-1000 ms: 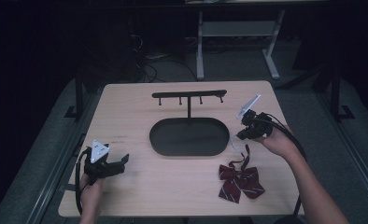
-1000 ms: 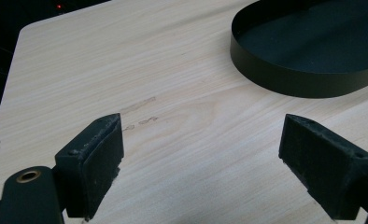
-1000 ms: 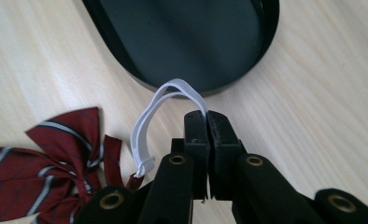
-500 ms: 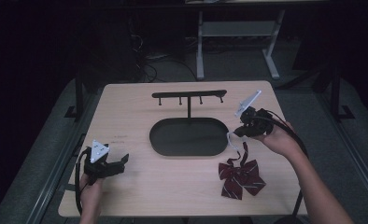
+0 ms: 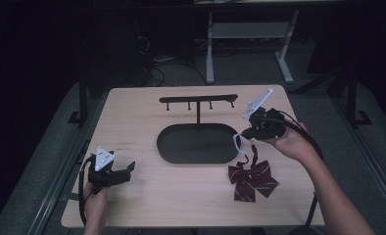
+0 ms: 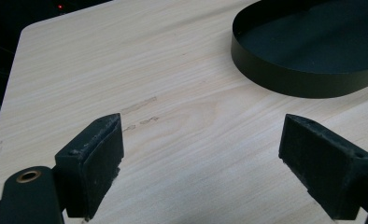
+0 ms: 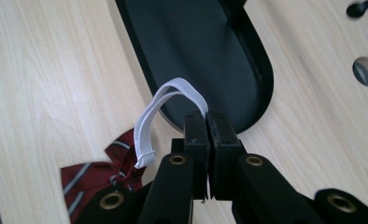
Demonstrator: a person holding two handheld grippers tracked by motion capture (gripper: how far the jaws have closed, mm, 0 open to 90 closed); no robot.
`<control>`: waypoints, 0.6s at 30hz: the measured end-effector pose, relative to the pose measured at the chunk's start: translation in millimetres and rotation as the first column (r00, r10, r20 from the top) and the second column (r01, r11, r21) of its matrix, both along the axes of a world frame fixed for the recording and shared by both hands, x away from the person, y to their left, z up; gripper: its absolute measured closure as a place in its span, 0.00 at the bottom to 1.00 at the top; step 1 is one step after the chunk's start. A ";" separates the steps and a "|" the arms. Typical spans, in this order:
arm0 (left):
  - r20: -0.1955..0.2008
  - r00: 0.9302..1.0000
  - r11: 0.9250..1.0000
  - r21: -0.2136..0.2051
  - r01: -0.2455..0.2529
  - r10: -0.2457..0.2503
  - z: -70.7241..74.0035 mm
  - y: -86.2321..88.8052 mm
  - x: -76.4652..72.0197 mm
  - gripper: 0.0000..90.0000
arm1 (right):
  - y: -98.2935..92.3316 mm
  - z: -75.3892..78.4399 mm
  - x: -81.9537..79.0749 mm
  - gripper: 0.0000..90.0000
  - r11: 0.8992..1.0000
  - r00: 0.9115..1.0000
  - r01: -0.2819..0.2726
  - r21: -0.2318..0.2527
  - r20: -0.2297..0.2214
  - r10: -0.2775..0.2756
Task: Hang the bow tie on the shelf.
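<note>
A dark red striped bow tie lies on the table at the front right, its white elastic strap lifted off the wood. My right gripper is shut on that strap, above the right end of the black oval tray. In the right gripper view the bow tie hangs low at the left, below the pinched strap. A black hook rack stands on a post at the tray's back. My left gripper rests at the front left, jaws wide apart over bare wood.
The wooden table has a cable hole seen in the right gripper view. The tray's rim lies ahead and right of the left gripper. Beyond the table's far edge stand a desk frame and floor cables.
My right gripper has risen and drifted slightly toward the rack, drawing the white strap up with it. The bow tie stays on the table. The left gripper has not moved.
</note>
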State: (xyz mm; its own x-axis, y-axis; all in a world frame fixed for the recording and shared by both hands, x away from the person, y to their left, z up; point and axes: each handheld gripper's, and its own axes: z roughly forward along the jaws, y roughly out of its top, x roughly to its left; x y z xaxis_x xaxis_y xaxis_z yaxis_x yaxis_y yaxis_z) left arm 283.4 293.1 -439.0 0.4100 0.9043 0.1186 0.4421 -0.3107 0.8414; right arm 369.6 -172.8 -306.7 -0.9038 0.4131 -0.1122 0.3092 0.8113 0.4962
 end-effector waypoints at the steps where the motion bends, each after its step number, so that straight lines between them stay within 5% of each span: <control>1: 0.000 1.000 1.000 -0.001 -0.001 0.001 0.0 -0.1 0.0 0.15 | 0.8 1.6 -0.2 0.97 1.000 1.000 0.000 0.003 0.001 0.000; 18: 0.005 1.000 1.000 0.004 -0.001 0.001 0.7 0.5 0.2 0.15 | 16.6 24.9 1.1 0.97 0.999 0.999 -0.034 0.026 0.005 0.034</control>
State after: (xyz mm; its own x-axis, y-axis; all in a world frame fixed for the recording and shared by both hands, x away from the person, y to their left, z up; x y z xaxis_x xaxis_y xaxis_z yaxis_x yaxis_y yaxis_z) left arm 283.6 293.6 -438.4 0.4085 0.9043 0.1238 0.4382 -0.3133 0.8425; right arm 370.7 -156.2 -281.8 -0.9170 0.3846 -0.1054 0.2792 0.8080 0.5189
